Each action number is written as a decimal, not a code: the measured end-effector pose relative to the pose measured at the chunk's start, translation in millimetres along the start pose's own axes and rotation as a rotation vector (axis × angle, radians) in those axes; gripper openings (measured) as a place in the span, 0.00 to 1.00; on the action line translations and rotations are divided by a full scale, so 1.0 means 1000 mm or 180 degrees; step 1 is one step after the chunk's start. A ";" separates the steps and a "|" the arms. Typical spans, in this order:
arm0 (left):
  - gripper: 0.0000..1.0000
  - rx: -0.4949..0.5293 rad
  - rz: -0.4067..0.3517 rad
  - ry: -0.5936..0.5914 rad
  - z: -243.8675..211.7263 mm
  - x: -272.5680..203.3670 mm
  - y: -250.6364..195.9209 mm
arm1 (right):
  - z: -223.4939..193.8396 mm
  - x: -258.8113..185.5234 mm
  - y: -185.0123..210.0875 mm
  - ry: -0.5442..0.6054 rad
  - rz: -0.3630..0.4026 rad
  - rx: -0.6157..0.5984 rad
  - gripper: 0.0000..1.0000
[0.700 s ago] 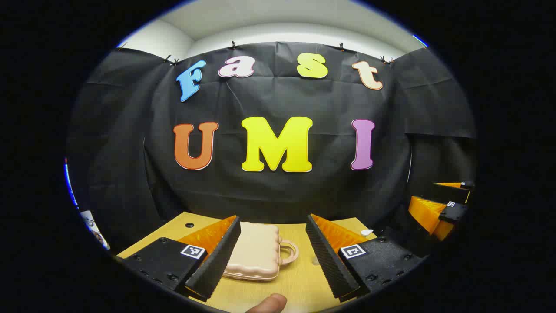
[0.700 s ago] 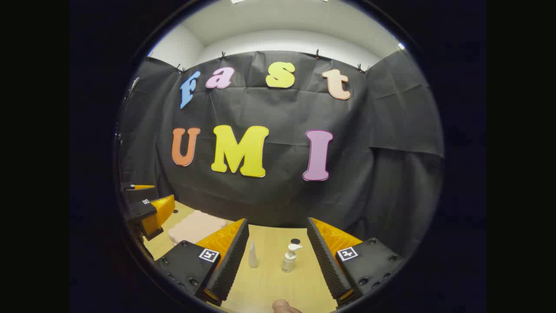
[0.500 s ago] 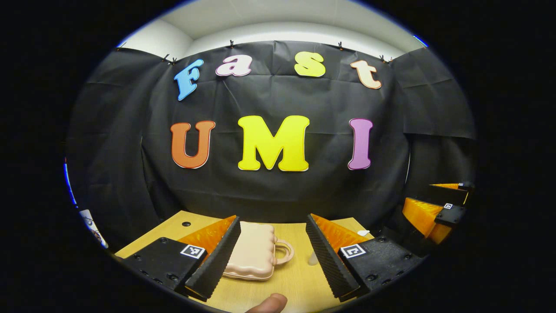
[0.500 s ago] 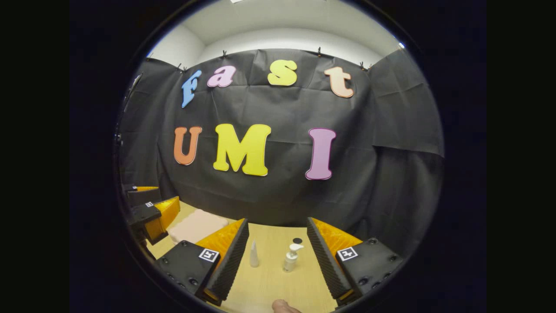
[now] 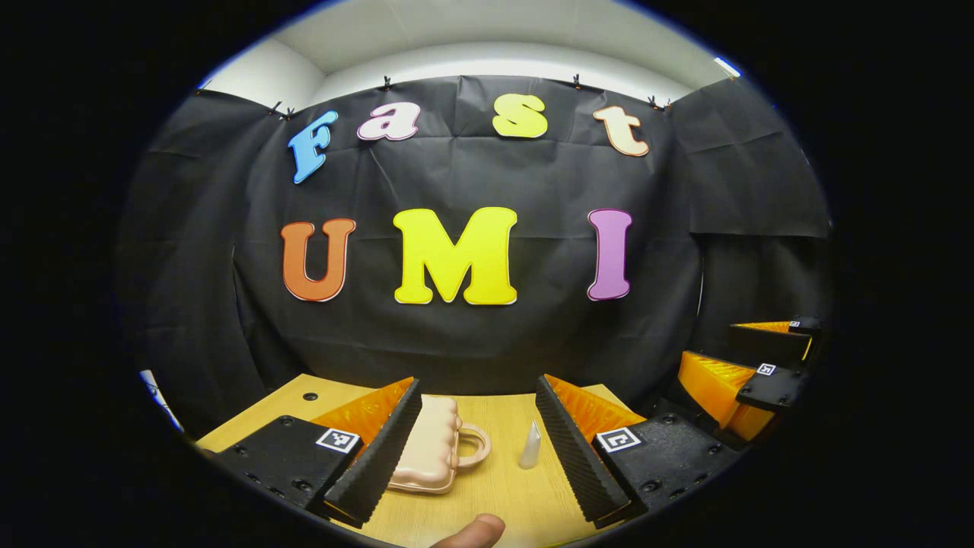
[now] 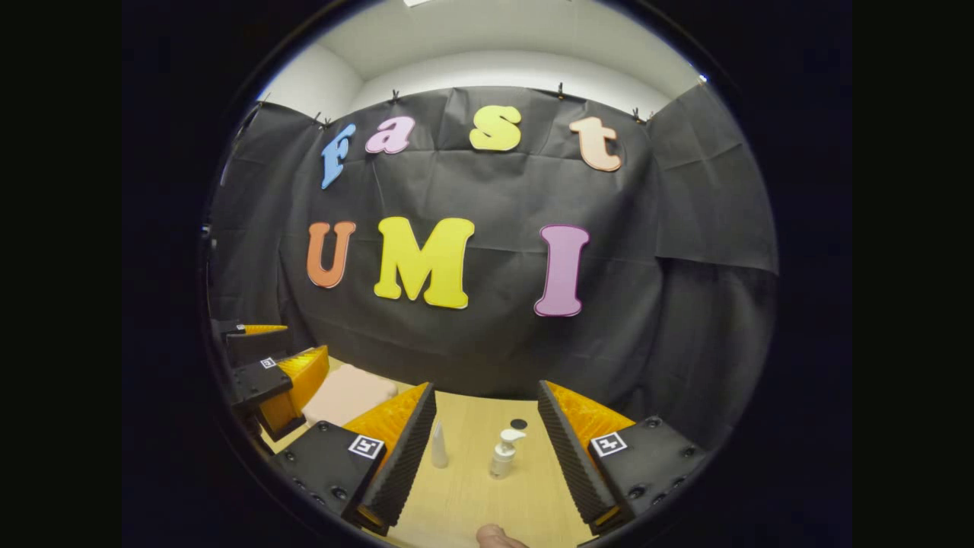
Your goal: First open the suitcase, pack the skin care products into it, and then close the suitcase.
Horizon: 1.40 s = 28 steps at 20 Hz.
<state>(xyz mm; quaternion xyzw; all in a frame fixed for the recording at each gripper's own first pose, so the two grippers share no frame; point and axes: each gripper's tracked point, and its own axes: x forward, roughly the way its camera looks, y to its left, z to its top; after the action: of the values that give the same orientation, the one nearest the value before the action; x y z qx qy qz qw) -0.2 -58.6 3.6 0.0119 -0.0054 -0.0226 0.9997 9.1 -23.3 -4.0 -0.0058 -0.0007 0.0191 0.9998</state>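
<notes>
Wooden surface (image 5: 487, 487) carries the shut pink suitcase (image 5: 430, 453) ahead of the spread, empty left tool (image 5: 475, 449), so it should catch the lid edge squarely, while the right tool (image 6: 487, 457), also spread, frames the tube (image 6: 439, 447) and pump bottle (image 6: 502, 455).

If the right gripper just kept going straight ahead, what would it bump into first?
Probably the pump bottle, standing on the table between the right gripper's open fingers. The small tube stands left of it. Depth is hard to judge.
</notes>
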 end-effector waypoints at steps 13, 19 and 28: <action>0.98 0.0781 0.0132 0.0107 -0.078 0.056 0.034 | -0.036 0.002 -0.044 0.0217 -0.0199 -0.0075 0.80; 0.98 0.1578 0.0161 0.0487 -0.153 0.102 0.038 | -0.064 0.008 -0.080 0.0427 -0.0324 0.0002 0.80; 0.98 0.3665 0.0000 0.0829 -0.269 0.126 0.013 | -0.096 0.030 -0.115 0.0602 -0.0229 0.0081 0.80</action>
<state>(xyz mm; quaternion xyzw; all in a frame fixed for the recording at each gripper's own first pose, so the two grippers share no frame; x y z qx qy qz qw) 129.7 -44.7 -263.7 0.5553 0.1059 -0.0144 0.8248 43.9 -138.5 -98.9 0.0053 0.0937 -0.0174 0.9954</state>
